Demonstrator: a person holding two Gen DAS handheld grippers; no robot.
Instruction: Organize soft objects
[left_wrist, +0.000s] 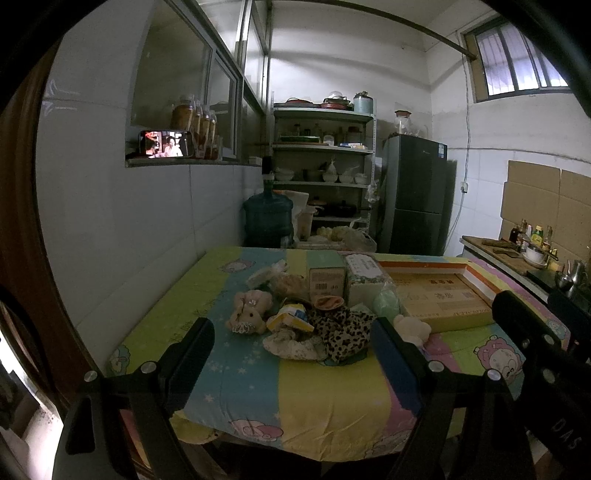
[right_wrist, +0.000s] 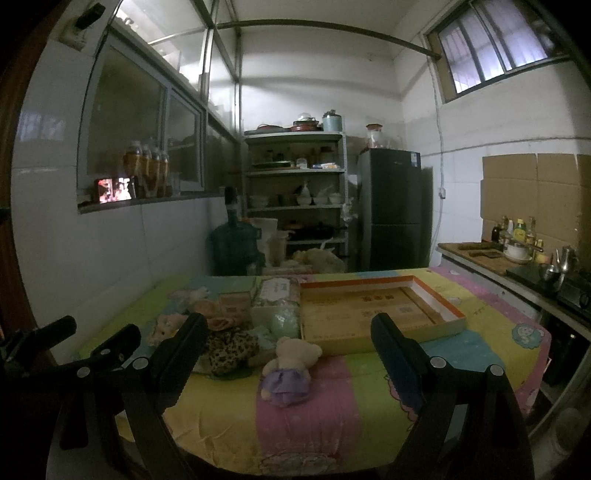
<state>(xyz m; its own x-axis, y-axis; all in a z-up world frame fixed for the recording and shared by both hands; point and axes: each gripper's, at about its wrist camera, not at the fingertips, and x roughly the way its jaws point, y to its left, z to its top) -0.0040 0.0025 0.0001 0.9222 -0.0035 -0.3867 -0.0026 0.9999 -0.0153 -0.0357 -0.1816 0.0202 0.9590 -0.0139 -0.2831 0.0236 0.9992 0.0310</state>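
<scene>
Soft toys sit heaped mid-bench, and the bear in the purple dress (right_wrist: 286, 369) lies apart, just ahead of the right claw (right_wrist: 290, 352), between its wide-spread, empty fingers. Best play, I'd say: drop low, pinch the body, carry it to the shallow box (right_wrist: 447, 321). Left claw (left_wrist: 291, 354) gapes empty before the leopard-print piece (left_wrist: 341, 330).

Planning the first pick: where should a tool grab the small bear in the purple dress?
Grip the small bear across its purple-dressed body, coming from the near side with the open right tool. It lies alone on the quilt, feet toward the camera, with free space on both flanks.
</scene>
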